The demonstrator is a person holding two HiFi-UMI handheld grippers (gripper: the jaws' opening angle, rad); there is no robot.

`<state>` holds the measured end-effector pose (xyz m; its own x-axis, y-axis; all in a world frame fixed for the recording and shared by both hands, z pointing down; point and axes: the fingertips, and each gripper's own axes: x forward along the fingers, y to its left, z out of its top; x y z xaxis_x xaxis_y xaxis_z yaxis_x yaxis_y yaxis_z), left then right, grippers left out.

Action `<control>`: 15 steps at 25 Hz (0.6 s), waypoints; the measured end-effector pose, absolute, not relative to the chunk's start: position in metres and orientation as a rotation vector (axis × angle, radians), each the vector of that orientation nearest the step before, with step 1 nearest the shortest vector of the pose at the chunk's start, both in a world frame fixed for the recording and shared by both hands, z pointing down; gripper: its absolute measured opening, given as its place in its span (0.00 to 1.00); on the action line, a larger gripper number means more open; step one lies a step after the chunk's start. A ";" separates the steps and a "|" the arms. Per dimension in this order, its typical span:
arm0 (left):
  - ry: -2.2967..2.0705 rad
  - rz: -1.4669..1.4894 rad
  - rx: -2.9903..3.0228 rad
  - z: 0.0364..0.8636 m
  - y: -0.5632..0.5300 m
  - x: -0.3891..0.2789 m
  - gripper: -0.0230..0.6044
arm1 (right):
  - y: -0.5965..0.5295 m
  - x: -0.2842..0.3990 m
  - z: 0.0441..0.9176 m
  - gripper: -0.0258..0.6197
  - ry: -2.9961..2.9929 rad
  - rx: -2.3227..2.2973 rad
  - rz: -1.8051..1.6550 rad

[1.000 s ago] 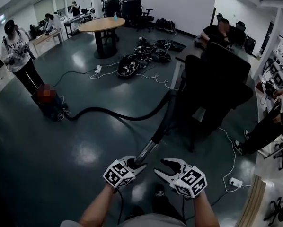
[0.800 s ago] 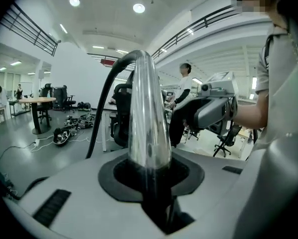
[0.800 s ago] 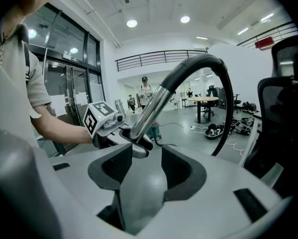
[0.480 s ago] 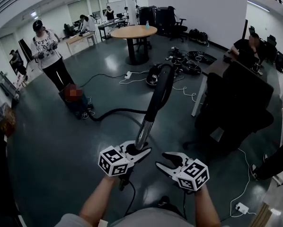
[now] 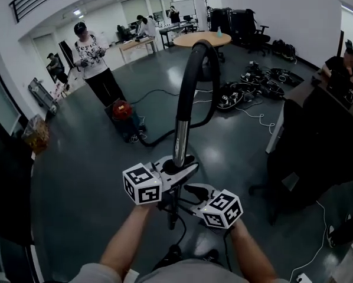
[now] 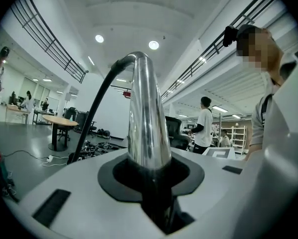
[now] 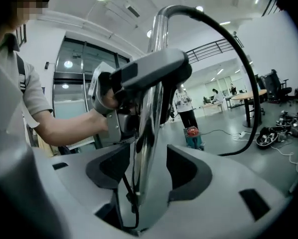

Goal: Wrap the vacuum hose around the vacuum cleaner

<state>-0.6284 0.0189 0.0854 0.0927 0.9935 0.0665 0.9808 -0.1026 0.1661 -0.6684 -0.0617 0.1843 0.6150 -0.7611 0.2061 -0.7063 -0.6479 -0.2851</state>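
The vacuum cleaner (image 5: 122, 112), red on top, stands on the dark floor behind the person's hands. Its black hose (image 5: 191, 63) runs off the floor, arches high and joins a chrome wand (image 5: 180, 135) that stands nearly upright. My left gripper (image 5: 179, 167) is shut on the wand, which fills the left gripper view (image 6: 148, 128). Just below it my right gripper (image 5: 185, 192) has the wand (image 7: 149, 133) between its jaws. Those jaws have just been opening and the right pad stands off the tube. The right gripper view also shows the vacuum cleaner (image 7: 192, 136) far off.
A person (image 5: 94, 63) stands right behind the vacuum cleaner. A round wooden table (image 5: 203, 39) is farther back. Black gear and white cables (image 5: 247, 84) lie on the floor at the right. A dark office chair (image 5: 318, 140) and desk close the right side.
The left gripper has raised the wand from slanting low to nearly upright, and the hose now arches high. The right gripper has come in from the right around the wand, under the left one.
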 end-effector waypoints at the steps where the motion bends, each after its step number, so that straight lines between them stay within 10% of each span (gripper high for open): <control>1: 2.045 0.239 2.264 0.083 0.020 -0.627 0.21 | -0.068 -0.665 0.184 0.37 1.248 -2.645 -0.459; 15: 2.088 0.233 2.059 0.099 0.018 -0.585 0.21 | -0.112 -0.592 0.214 0.32 1.336 -2.603 -0.416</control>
